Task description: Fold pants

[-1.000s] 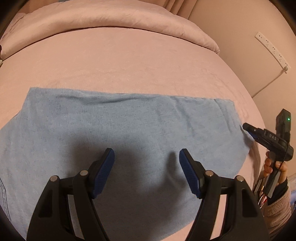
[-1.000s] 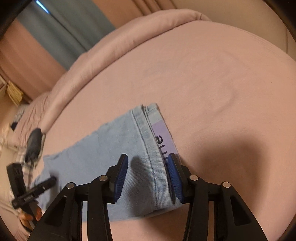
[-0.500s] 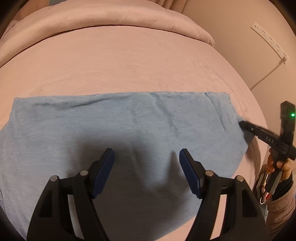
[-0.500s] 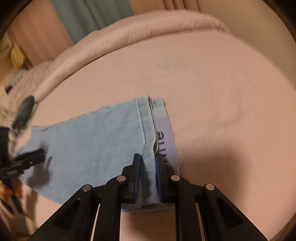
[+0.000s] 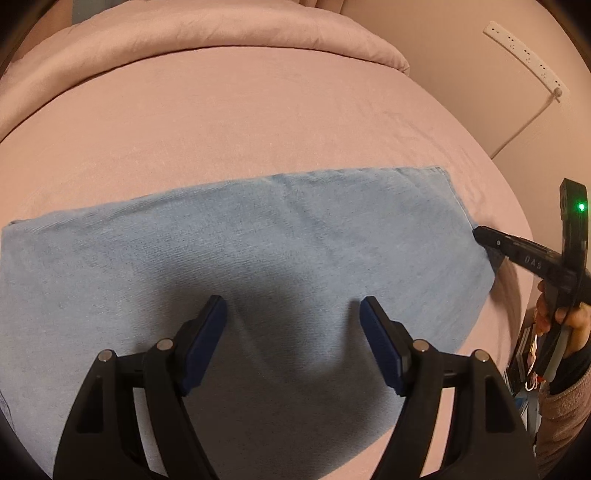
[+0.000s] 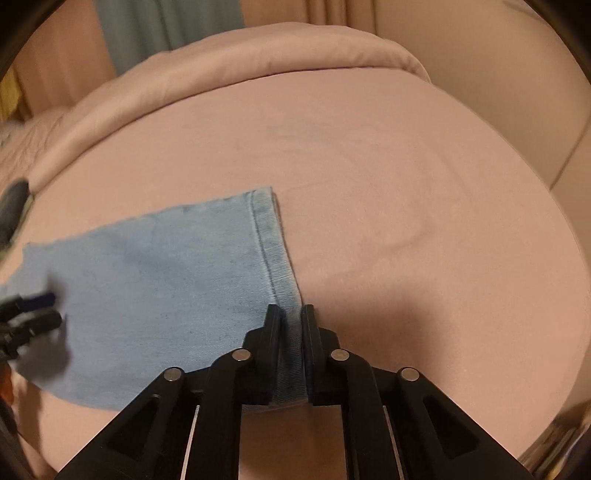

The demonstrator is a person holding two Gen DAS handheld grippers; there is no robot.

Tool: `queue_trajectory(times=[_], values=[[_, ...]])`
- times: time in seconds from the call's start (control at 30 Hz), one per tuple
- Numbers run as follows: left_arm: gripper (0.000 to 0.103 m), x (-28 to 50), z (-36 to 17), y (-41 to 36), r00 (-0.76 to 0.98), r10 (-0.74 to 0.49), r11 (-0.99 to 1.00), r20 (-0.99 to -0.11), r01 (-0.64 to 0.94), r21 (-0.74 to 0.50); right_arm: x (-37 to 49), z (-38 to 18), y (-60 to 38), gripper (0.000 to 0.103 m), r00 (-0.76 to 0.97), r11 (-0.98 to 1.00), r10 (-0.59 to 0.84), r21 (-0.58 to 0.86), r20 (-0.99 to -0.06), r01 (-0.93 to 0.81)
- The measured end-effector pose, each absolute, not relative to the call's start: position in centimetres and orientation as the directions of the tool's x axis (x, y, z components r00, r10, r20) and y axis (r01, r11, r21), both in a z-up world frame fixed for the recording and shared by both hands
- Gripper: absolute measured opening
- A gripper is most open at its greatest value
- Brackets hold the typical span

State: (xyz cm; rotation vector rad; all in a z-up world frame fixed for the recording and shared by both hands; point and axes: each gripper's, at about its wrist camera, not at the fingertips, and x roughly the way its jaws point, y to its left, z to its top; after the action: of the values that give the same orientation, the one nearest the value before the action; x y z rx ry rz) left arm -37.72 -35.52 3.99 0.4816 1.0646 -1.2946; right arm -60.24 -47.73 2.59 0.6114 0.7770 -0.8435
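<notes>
Two grippers on the job: right gripper (image 6: pixel 291 314) has just closed on the hem of the pants (image 6: pixel 155 280), denim pinched betw. its pads; left gripper (image 5: pixel 293 321) hangs wide open w/ nothing held, above the pants lying flat on the pink bed (image 5: pixel 258 122).

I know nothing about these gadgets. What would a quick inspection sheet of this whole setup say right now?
Surface: pink bed cover, smooth, bare around the garment.
Job's things: light blue pants lying flat, hemmed end toward the right tongs.
Clutter: a blurred dark object at the bed's far left edge; cannot tell what.
Grippers: left tongs open above the cloth, gripping nothing; right tongs have just closed, pinching the hem.
Cables: white cord hanging from a power strip on the wall.
Surroundings: rolled pink duvet at the far end, curtains behind.
</notes>
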Motion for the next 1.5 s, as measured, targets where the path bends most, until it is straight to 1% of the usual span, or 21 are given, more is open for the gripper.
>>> queue_trajectory(times=[0.03, 0.1, 0.13, 0.17, 0.23, 0.37, 0.5, 0.53, 0.63, 0.67, 0.73, 0.8, 0.97, 1.03, 1.17, 1.23, 1.27, 1.33, 1.37, 1.4, 1.5], values=[[0.075, -37.5, 4.2, -35.3, -0.086, -0.537, 0.265, -0.839, 0.927, -0.264, -60.6, 3.0, -47.6, 0.017, 0.435, 0.517, -0.426, 0.181, -0.793, 0.836], [0.075, -36.8, 4.5, -34.7, -0.069, -0.551, 0.28, -0.832, 0.923, -0.262, -61.1, 4.2, -46.8, 0.033, 0.436, 0.509, -0.483, 0.162, -0.759, 0.846], [0.075, -36.0, 4.6, -34.6, -0.048, -0.554, 0.297, -0.831, 0.921, -0.251, -61.1, 5.0, -46.2, 0.035, 0.456, 0.523, -0.504, 0.16, -0.733, 0.837], [0.075, -35.4, 4.6, -34.3, -0.033, -0.553, 0.314, -0.832, 0.917, -0.245, -60.8, 5.9, -45.7, 0.035, 0.506, 0.559, -0.505, 0.181, -0.699, 0.809], [0.075, -33.8, 4.8, -34.3, 0.0, -0.555, 0.361, -0.832, 0.901, -0.24, -59.5, 6.4, -45.7, 0.035, 0.56, 0.601, -0.476, 0.213, -0.679, 0.77], [0.075, -28.2, 5.3, -33.5, 0.145, -0.564, 0.521, -0.813, 0.827, -0.214, -55.7, 5.4, -45.7, 0.035, 0.59, 0.649, -0.4, 0.237, -0.702, 0.723], [0.072, -22.2, 2.7, -32.8, 0.067, -0.537, 0.614, -0.841, 0.714, -0.335, -54.0, 2.5, -46.0, 0.035, 0.529, 0.645, -0.35, 0.21, -0.773, 0.735], [0.074, -21.3, 2.5, -32.7, 0.047, -0.564, 0.614, -0.825, 0.692, -0.38, -53.9, 1.6, -46.2, 0.035, 0.524, 0.643, -0.349, 0.209, -0.777, 0.737], [0.072, -20.2, 3.8, -33.1, 0.082, -0.578, 0.624, -0.812, 0.685, -0.376, -54.4, 2.6, -45.6, 0.035, 0.504, 0.636, -0.372, 0.182, -0.779, 0.75], [0.072, -20.0, 4.3, -32.8, 0.079, -0.598, 0.619, -0.797, 0.677, -0.398, -54.1, 3.3, -45.0, 0.035, 0.481, 0.63, -0.386, 0.155, -0.787, 0.761], [0.074, -19.6, 5.1, -31.6, 0.068, -0.648, 0.597, -0.758, 0.663, -0.451, -51.9, 4.6, -43.7, 0.035, 0.53, 0.675, -0.363, 0.176, -0.766, 0.717], [0.074, -19.3, 5.6, -29.9, 0.085, -0.663, 0.596, -0.744, 0.662, -0.454, -49.7, 6.0, -41.9, 0.04, 0.611, 0.749, -0.287, 0.225, -0.737, 0.623], [0.074, -17.6, 5.6, -25.8, 0.151, -0.644, 0.634, -0.75, 0.653, -0.414, -41.1, 6.9, -39.1, 0.041, 0.701, 0.838, -0.073, 0.338, -0.709, 0.429], [0.074, -16.6, 5.2, -24.1, 0.157, -0.634, 0.655, -0.757, 0.63, -0.418, -36.3, 7.1, -37.7, 0.041, 0.729, 0.876, 0.034, 0.372, -0.683, 0.307], [0.074, -15.5, 4.5, -21.5, 0.216, -0.567, 0.684, -0.795, 0.661, -0.309, -27.9, 7.4, -36.5, 0.041, 0.72, 0.895, 0.114, 0.385, -0.685, 0.224], [0.073, -15.1, 3.8, -20.2, 0.214, -0.546, 0.685, -0.81, 0.67, -0.285, -24.0, 7.3, -36.5, 0.041, 0.709, 0.882, 0.181, 0.431, -0.682, 0.189], [0.069, -14.8, 3.1, -19.7, 0.2, -0.534, 0.688, -0.821, 0.668, -0.284, -22.0, 7.1, -36.5, 0.041, 0.696, 0.877, 0.21, 0.446, -0.687, 0.176], [0.065, -14.4, 2.3, -18.7, 0.188, -0.538, 0.679, -0.822, 0.675, -0.29, -19.5, 6.2, -36.5, 0.04, 0.653, 0.867, 0.252, 0.466, -0.714, 0.175], [0.065, -14.4, 2.2, -18.8, 0.187, -0.54, 0.674, -0.82, 0.68, -0.288, -18.8, 5.6, -36.4, 0.025, 0.619, 0.865, 0.259, 0.464, -0.741, 0.193], [0.065, -14.5, 2.2, -18.9, 0.19, -0.539, 0.671, -0.821, 0.686, -0.281, -17.7, 4.8, -36.1, 0.012, 0.565, 0.882, 0.223, 0.411, -0.794, 0.23], [0.065, -14.8, 1.8, -19.2, 0.199, -0.527, 0.67, -0.826, 0.695, -0.26, -17.4, 5.2, -35.2, 0.01, 0.559, 0.913, 0.165, 0.341, -0.813, 0.226]])
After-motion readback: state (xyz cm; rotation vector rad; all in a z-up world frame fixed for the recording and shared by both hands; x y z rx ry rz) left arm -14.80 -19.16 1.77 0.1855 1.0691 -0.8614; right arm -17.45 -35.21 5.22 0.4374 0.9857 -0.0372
